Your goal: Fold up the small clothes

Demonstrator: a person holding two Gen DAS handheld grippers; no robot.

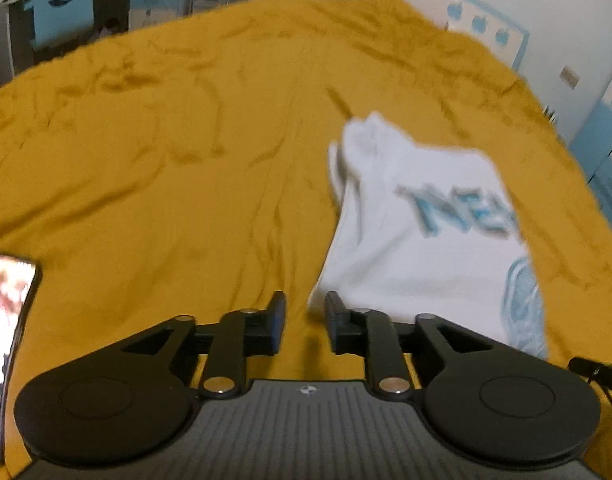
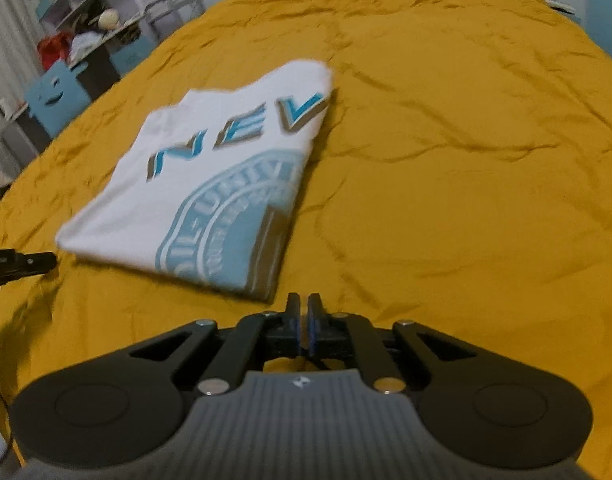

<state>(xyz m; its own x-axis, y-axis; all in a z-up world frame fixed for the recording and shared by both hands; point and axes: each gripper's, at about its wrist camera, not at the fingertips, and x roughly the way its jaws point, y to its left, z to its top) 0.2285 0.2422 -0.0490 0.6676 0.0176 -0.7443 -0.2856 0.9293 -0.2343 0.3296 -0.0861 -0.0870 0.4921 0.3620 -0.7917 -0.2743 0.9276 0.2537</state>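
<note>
Folded white T-shirt point(image 2: 210, 168) on mustard bedspread point(image 2: 446, 160), ahead-left of right gripper point(image 2: 304, 320), jaws together, empty; ahead-right of left gripper point(image 1: 305, 322), jaws apart.

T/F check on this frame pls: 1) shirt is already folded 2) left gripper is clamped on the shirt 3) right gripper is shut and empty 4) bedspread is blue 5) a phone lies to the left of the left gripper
1) True. The white T-shirt lies folded into a compact shape, with its blue print facing up.
2) False. The left gripper is open with nothing between its fingers; the shirt lies just ahead and to its right.
3) True. The right gripper has its fingers nearly together and holds nothing.
4) False. The bedspread is mustard yellow.
5) True. A phone with a lit screen lies on the bedspread at the left edge of the left wrist view.
</note>
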